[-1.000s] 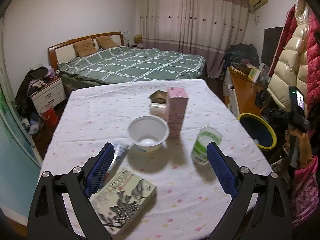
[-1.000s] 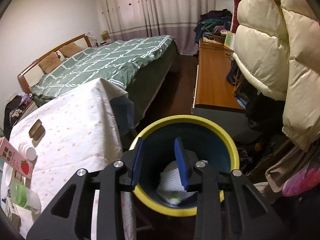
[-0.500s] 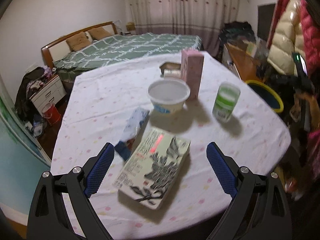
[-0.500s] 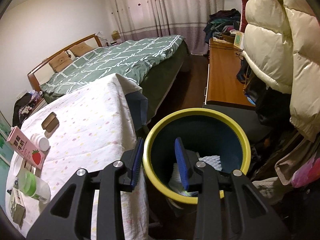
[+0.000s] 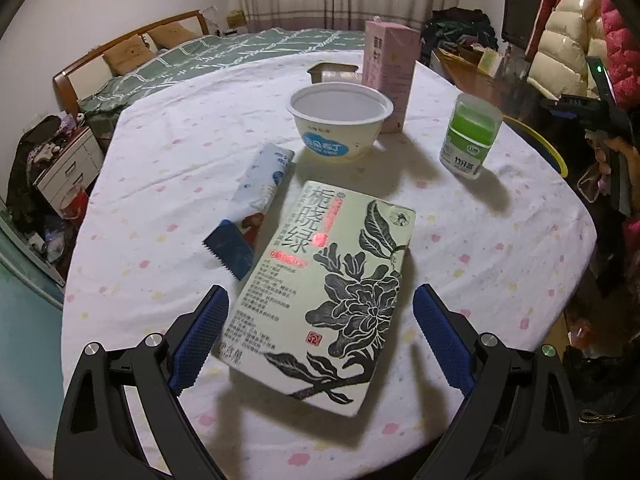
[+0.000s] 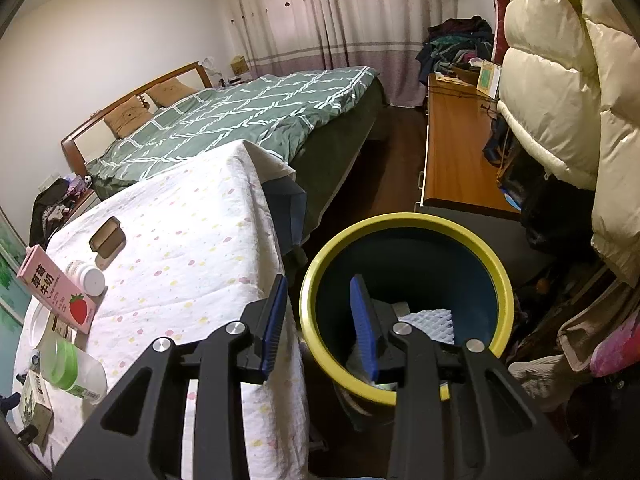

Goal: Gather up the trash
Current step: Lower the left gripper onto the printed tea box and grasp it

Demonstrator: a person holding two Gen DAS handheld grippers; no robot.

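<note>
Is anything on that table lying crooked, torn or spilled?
The blue-and-white wrapper lies flat and askew beside the book, its jagged end looking torn open. Nothing looks spilled; the white bowl stands upright.

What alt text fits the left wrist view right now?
The open left gripper hovers over a floral-cover book on a dotted tablecloth. Beyond lie a blue-white wrapper, white bowl, pink carton and green-label jar.

This is a home bedroom: a bed (image 6: 256, 120) with green checked cover and wooden headboard (image 6: 132, 100), long curtains (image 6: 320, 16), a nightstand (image 5: 68, 164), puffy coats (image 6: 560, 80) hanging, and a table (image 6: 180, 240) with dotted cloth.
</note>
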